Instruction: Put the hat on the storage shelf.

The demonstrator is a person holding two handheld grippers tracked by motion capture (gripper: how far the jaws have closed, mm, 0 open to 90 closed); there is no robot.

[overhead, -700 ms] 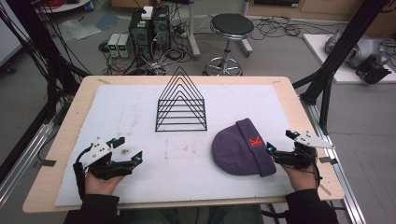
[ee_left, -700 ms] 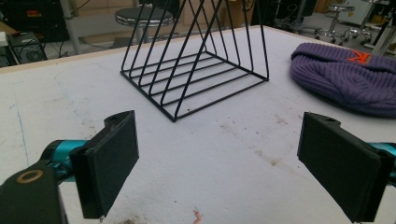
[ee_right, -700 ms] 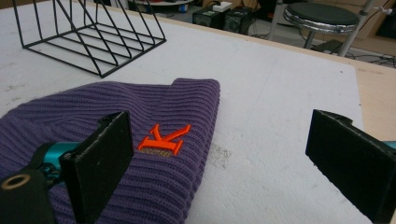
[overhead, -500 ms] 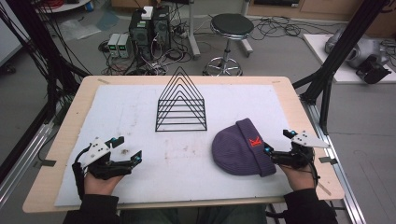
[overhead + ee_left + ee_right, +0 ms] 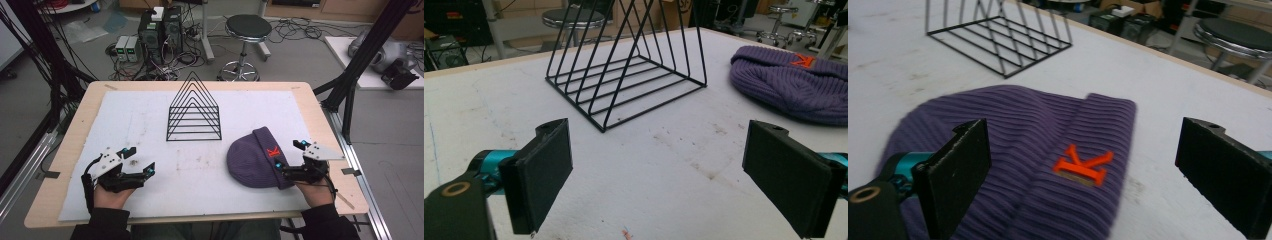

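Note:
A purple knit hat [image 5: 255,157] with an orange K patch lies flat on the white mat at the right. My right gripper [image 5: 289,155] is at its cuff end, open. In the right gripper view the hat [image 5: 1018,140] lies under my right gripper [image 5: 1088,170], one jaw over the knit and the other over bare mat, neither pressing on it. My left gripper [image 5: 141,160] is open over bare mat at the front left, holding nothing. In the left gripper view my left gripper [image 5: 659,175] faces the wire rack [image 5: 624,85], with the hat [image 5: 794,90] at the right.
A black wire rack [image 5: 194,112] with triangular dividers stands upright at the middle back of the mat. The wooden table edge [image 5: 320,115] borders the mat. A stool [image 5: 247,30] and computer boxes [image 5: 160,27] stand on the floor beyond.
My right gripper has edged slightly left toward the hat's cuff. The left gripper, hat and rack have stayed where they were.

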